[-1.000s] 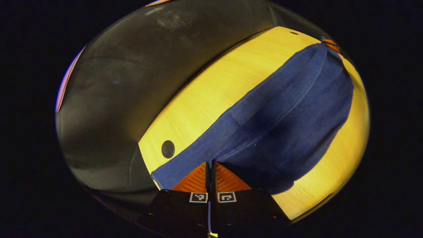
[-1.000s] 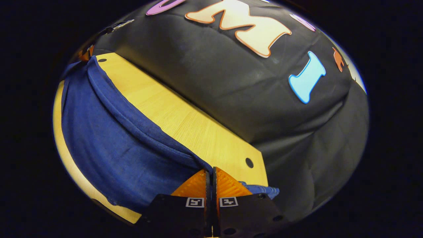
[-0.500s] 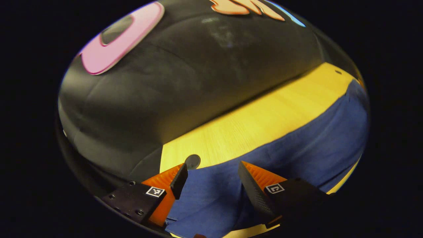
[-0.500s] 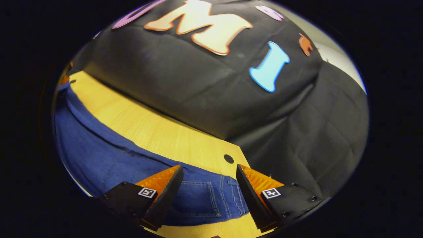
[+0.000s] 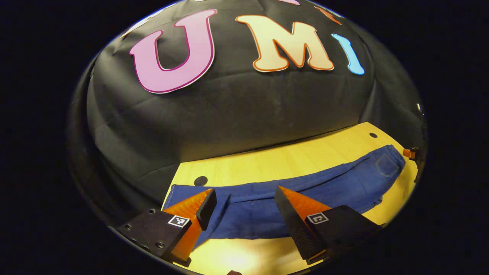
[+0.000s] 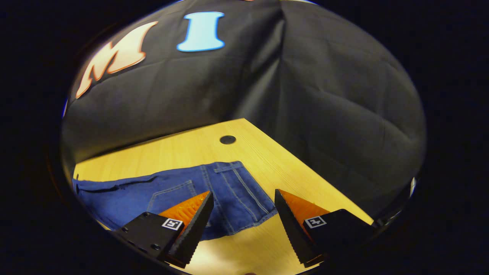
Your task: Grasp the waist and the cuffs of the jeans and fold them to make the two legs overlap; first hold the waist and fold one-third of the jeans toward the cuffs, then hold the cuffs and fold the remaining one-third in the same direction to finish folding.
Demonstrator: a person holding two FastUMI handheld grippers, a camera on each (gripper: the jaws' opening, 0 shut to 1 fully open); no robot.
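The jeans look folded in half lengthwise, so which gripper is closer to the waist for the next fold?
The right gripper: it is open above the waist end of the jeans, where the pocket shows. The left gripper is at the cuff end.

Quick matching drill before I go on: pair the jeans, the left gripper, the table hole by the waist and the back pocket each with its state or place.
Things:
1. jeans
2. left gripper
3. table hole
4. back pocket

States or places:
A. open, above the cuff end
B. bare wood beyond the waistband
C. lying flat in a long strip
D. stitched near the waist

Pairs: 1-C, 2-A, 3-B, 4-D
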